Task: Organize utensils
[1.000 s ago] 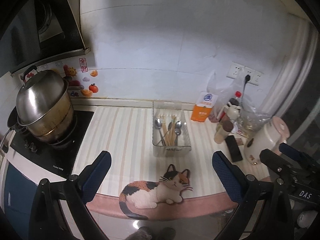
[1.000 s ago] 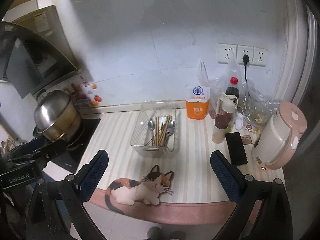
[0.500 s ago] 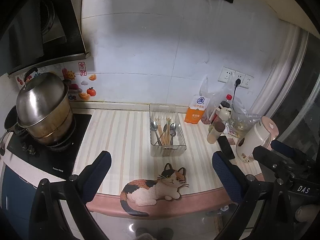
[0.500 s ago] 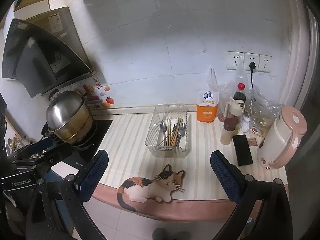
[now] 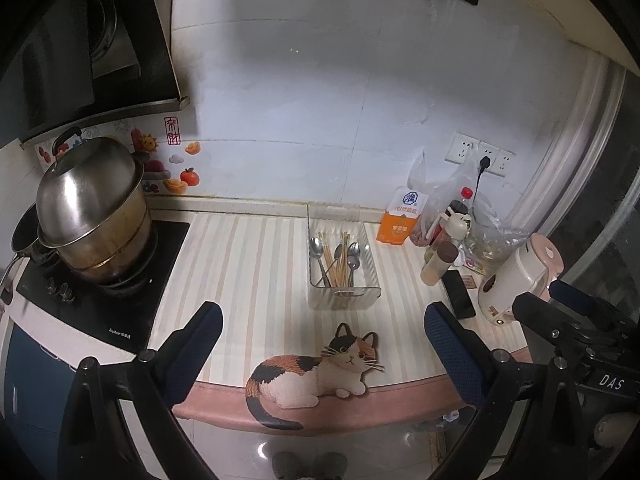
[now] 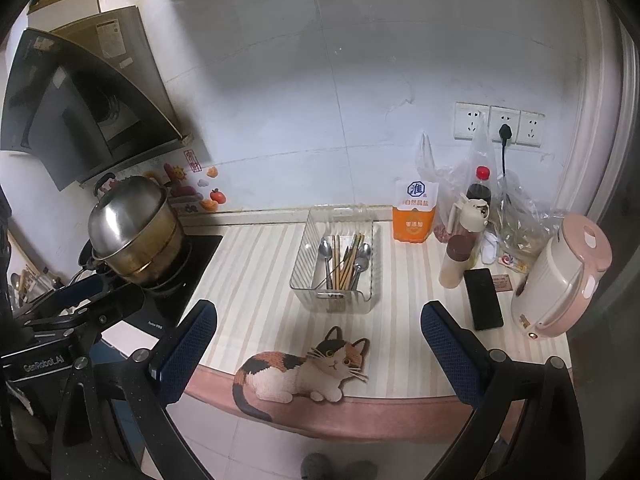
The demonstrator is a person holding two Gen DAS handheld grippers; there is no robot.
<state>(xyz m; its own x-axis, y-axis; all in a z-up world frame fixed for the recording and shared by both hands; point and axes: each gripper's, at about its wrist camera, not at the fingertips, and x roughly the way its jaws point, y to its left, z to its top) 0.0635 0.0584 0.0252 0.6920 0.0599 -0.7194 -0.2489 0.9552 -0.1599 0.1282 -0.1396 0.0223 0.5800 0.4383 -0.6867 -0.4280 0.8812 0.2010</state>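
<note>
A clear plastic bin [image 5: 372, 264] [image 6: 304, 264] stands on the striped counter mat near the back wall. In it lie metal spoons [image 5: 317, 250] [image 6: 326, 254] and wooden chopsticks [image 5: 340, 264] [image 6: 346, 264]. My left gripper [image 5: 322, 344] is open and empty, held back over the counter's front edge, well short of the bin. My right gripper [image 6: 318, 340] is open and empty, also back at the front edge. The other gripper shows at the side of each view.
A steel pot [image 5: 90, 208] sits on the black cooktop at left. At right stand an orange salt carton [image 6: 414, 216], bottles [image 6: 456, 260], plastic bags, a black phone [image 6: 482, 298] and a pink kettle [image 6: 560, 276]. A cat picture [image 5: 316, 372] lies on the mat's front edge.
Both grippers have pulled back and up from the counter, so the bin and counter look smaller and lower. Both stay open and empty.
</note>
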